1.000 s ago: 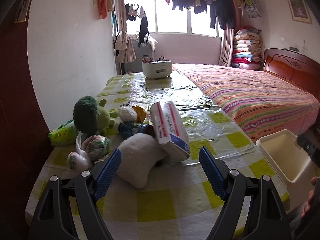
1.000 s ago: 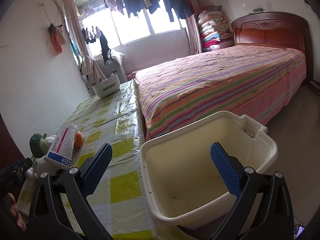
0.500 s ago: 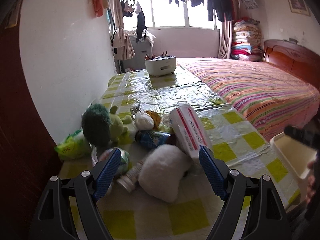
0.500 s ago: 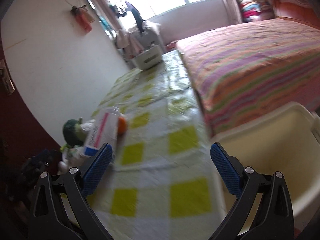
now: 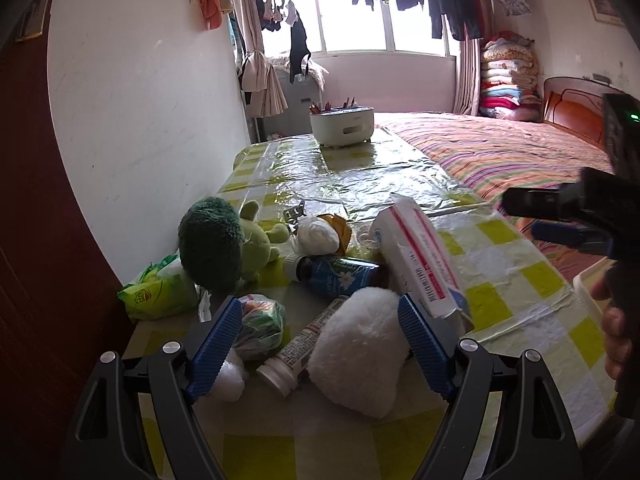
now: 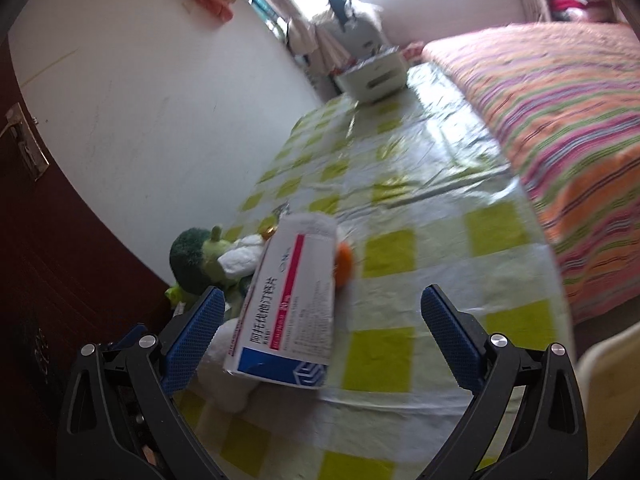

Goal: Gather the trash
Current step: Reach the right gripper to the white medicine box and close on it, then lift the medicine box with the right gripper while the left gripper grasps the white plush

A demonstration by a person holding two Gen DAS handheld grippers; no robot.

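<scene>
A heap lies on the checked table (image 5: 360,176): a white medicine box with a red stripe (image 5: 424,256), a dark bottle with a blue label (image 5: 340,276), a white pill bottle (image 5: 304,348), a knotted plastic bag (image 5: 260,320), a crumpled white tissue (image 5: 316,236), a white fluffy pad (image 5: 360,356). My left gripper (image 5: 320,340) is open, close above the pad and pill bottle. My right gripper (image 6: 320,332) is open, just in front of the medicine box (image 6: 292,304), and shows at the right of the left wrist view (image 5: 568,220).
A green plush toy (image 5: 216,240) and a green tissue pack (image 5: 156,292) sit by the wall on the left. A cream bin (image 6: 612,364) stands off the table's right edge. A white organiser (image 5: 342,124) is at the far end. A striped bed (image 6: 560,100) runs along the right.
My left gripper has moved forward over the heap. My right gripper has swung left from above the cream bin to the medicine box on the table.
</scene>
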